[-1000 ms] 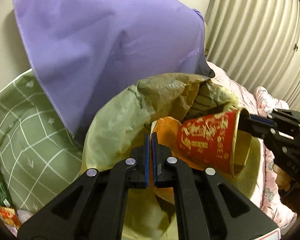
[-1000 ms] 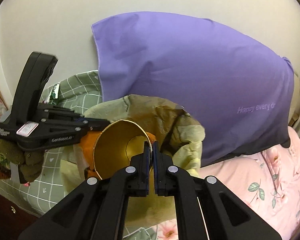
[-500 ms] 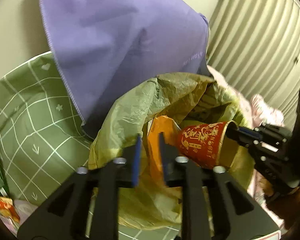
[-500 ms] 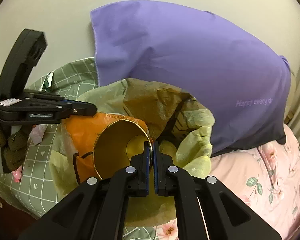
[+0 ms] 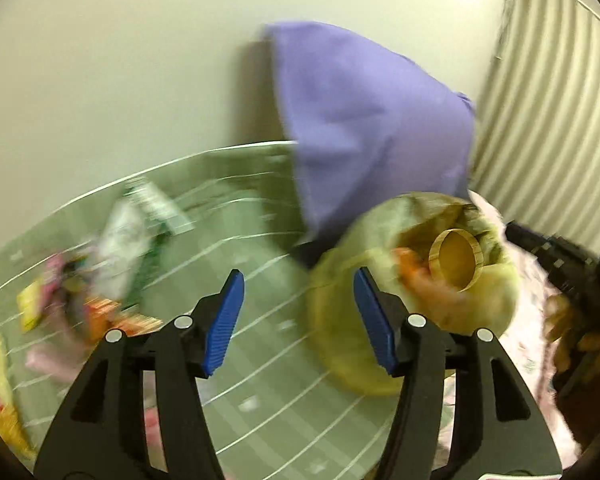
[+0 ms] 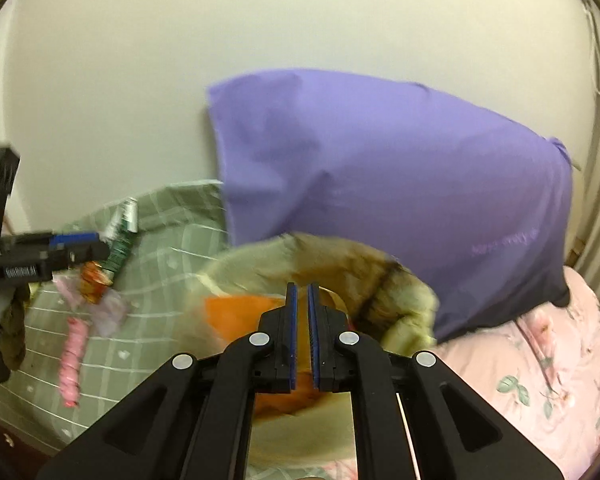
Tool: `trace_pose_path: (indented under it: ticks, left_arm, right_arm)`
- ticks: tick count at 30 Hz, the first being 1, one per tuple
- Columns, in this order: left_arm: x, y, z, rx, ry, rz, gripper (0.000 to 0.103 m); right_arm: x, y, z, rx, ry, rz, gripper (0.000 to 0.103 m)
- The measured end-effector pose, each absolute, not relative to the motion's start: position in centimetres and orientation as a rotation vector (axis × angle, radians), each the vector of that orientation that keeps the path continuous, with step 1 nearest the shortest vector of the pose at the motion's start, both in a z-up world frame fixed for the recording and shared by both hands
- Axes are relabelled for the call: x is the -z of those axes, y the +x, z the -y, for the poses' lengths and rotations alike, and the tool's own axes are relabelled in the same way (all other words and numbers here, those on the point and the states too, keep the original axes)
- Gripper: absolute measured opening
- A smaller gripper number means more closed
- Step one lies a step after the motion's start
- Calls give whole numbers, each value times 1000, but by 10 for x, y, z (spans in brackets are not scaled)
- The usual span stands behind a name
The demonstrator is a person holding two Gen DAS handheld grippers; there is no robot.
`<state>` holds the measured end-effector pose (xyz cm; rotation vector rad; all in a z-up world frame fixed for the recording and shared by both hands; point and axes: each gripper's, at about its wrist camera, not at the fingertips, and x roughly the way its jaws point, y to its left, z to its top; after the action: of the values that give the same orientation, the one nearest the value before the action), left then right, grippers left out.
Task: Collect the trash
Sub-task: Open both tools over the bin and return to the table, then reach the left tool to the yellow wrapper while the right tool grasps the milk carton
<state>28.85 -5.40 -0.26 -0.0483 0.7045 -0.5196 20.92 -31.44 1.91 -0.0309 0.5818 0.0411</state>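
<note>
A yellow-green trash bag (image 5: 380, 292) lies open on the bed, with an orange wrapper (image 5: 416, 276) and a paper cup (image 5: 456, 258) showing its gold inside in its mouth. My left gripper (image 5: 298, 320) is open and empty, to the left of the bag. My right gripper (image 6: 302, 332) is over the bag (image 6: 320, 264), its jaws a narrow gap apart with nothing between them; the orange wrapper (image 6: 240, 312) lies below. Loose wrappers (image 5: 100, 280) lie on the green checked blanket; they also show in the right wrist view (image 6: 100, 276). Both views are blurred.
A purple pillow (image 6: 380, 184) leans on the wall behind the bag. A pink floral sheet (image 6: 540, 380) lies to the right. A pink rolled wrapper (image 6: 74, 352) and a green packet (image 6: 122, 236) lie on the green blanket (image 5: 260, 380). Pleated curtain (image 5: 552, 120) at the right.
My left gripper let go of the bag, opened wide and swung back to the left. My right gripper released the paper cup, which now lies in the bag's mouth, and rose.
</note>
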Motion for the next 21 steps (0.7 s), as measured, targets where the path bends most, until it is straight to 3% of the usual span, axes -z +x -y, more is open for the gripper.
trace_pose_path:
  ticks: [14, 21]
  left_arm:
    - [87, 239, -202, -137, -276, -768, 59]
    - [110, 229, -268, -256, -357, -790, 59]
  right_arm:
    - [55, 248, 154, -512, -34, -745, 8]
    - [73, 253, 103, -592, -104, -801, 8]
